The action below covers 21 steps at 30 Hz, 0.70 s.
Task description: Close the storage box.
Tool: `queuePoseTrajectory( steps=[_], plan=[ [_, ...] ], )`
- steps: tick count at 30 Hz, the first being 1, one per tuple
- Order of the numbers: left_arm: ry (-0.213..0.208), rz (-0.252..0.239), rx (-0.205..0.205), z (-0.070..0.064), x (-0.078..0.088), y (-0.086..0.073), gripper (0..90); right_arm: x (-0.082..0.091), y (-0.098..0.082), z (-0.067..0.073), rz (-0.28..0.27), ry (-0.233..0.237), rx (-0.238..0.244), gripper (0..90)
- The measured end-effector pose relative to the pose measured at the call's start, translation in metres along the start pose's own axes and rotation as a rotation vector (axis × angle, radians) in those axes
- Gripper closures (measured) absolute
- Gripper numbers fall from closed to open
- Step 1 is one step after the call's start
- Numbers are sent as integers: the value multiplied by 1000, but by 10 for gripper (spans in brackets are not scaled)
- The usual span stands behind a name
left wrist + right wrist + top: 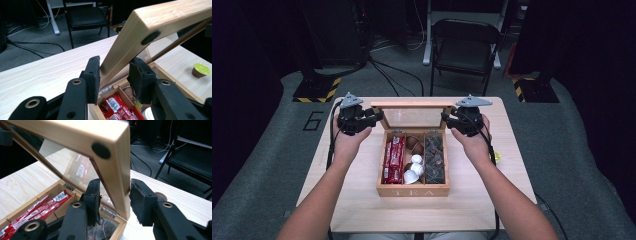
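On a pale wooden counter (337, 200) seen from above, a wooden tea box (413, 190) stands open, its glass-paned lid (413, 105) held raised by two hand-held tools, the left tool (374, 118) at the lid's left side rail and the right tool (446, 118) at its right. A grip at both ends would keep the hinged lid level rather than twisting. Inside, red sachets (393, 160) fill the left compartment, brown and white capsules (414, 162) the middle, dark packets (434, 159) the right.

From the left tool's camera, the left tool (113, 73) straddles the lid's side rail (125, 50); the left-hand pad presses the wood, the other sits close against it, so the tool looks closed on the lid. A green-topped capsule (200, 70) rests apart on the counter beyond.

From the right tool's camera, the right tool (113, 195) has its jaws around the opposite rail (117, 177), pads close on either face, seemingly clamped. The tilted pane mirrors the sachets below, with the hinges (107, 211) just behind the jaws.
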<state>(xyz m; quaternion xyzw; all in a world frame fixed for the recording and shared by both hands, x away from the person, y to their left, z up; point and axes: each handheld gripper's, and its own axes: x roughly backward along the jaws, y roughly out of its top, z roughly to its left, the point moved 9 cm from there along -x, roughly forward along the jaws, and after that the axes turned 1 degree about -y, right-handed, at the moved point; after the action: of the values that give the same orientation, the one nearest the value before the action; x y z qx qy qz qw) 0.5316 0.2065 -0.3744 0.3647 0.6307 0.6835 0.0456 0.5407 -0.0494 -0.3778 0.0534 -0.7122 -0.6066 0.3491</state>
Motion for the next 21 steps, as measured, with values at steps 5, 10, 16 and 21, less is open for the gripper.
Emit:
queuePoseTrajectory(
  steps=[5, 10, 16, 21],
  plan=[
    [1, 16, -5, -2, 2, -2, 613, 7, 5, 3, 4, 1, 7, 599],
    [-2, 18, 0, -4, 6, -1, 609, 12, 8, 5, 12, 1, 17, 601],
    [-15, 10, -3, -8, 14, 3, 600, 17, 9, 8, 12, 10, 5, 594],
    [-16, 1, -15, -12, 21, 5, 599, 20, 9, 10, 15, 19, 5, 581]
  ],
)
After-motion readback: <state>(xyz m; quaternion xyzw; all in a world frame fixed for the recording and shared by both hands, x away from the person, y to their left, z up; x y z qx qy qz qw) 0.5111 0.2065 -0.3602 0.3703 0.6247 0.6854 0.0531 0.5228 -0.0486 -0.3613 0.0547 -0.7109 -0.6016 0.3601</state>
